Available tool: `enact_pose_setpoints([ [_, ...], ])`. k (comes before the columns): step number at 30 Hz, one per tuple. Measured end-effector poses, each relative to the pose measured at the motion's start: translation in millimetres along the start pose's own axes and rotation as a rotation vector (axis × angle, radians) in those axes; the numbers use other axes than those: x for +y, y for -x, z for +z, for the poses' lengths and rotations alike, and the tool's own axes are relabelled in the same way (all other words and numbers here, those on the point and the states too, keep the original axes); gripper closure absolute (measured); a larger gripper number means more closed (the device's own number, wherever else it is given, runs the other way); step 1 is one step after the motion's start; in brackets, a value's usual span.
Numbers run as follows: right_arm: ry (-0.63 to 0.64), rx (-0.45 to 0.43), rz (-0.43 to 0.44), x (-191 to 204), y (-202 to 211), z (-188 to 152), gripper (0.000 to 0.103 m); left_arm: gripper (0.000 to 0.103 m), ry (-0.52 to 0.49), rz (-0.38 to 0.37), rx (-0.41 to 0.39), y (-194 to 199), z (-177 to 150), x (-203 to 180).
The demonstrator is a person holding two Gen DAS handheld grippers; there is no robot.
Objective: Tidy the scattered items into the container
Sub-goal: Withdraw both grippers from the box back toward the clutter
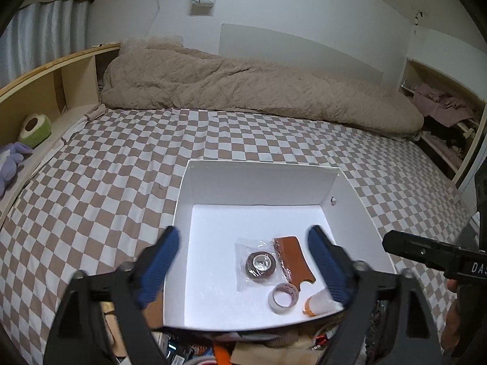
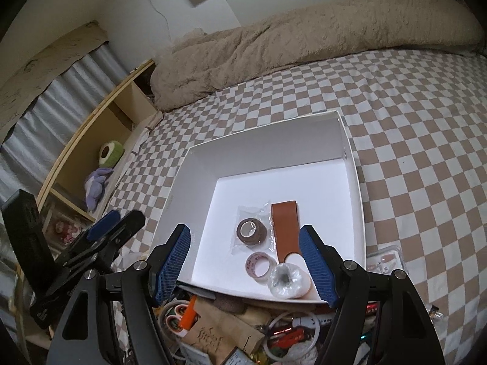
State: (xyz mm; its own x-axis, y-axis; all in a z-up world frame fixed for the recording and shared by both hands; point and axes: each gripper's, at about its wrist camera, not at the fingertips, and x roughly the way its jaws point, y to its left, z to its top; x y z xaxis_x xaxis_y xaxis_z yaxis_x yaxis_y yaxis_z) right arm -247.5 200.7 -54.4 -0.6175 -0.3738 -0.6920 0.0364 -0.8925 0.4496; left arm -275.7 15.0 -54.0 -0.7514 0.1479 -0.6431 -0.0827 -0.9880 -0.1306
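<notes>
Through the left wrist view I saw my left gripper (image 1: 243, 266) with fingers spread wide and empty above the white box (image 1: 258, 182) on the checkered bed (image 1: 106, 182). Inside lay a bagged brown tape roll (image 1: 260, 264), a brown leather piece (image 1: 291, 257), a pale tape ring (image 1: 283, 298) and a small bottle (image 1: 319, 303).

Through the right wrist view my right gripper (image 2: 245, 263) was likewise spread and empty over the box's near edge, a clutter pile (image 2: 231, 328) just below it.

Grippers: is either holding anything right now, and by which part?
Nothing is held. The left gripper and right gripper are both open and empty above the white box.
</notes>
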Motion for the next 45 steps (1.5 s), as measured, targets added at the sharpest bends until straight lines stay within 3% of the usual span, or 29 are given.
enact_pose_setpoints([
  [4, 0.006, -0.015, 0.006, 5, 11, -5, 0.027, 0.008, -0.003, -0.004, 0.004, 13, -5, 0],
  [8, 0.001, -0.045, 0.013, 9, 25, -10, 0.000, 0.000, -0.014, 0.005, -0.008, 29, -8, -6],
  [15, 0.061, -0.085, -0.049, 24, 50, -17, 0.000, 0.000, -0.023, 0.020, -0.032, 59, -7, -10],
  [34, 0.118, -0.157, -0.060, 53, 126, -38, 0.000, 0.000, -0.015, 0.033, -0.109, 141, -9, -7],
  [45, 0.149, -0.212, -0.054, 55, 171, -66, 0.000, 0.000, 0.000, 0.012, -0.147, 186, -22, 5],
])
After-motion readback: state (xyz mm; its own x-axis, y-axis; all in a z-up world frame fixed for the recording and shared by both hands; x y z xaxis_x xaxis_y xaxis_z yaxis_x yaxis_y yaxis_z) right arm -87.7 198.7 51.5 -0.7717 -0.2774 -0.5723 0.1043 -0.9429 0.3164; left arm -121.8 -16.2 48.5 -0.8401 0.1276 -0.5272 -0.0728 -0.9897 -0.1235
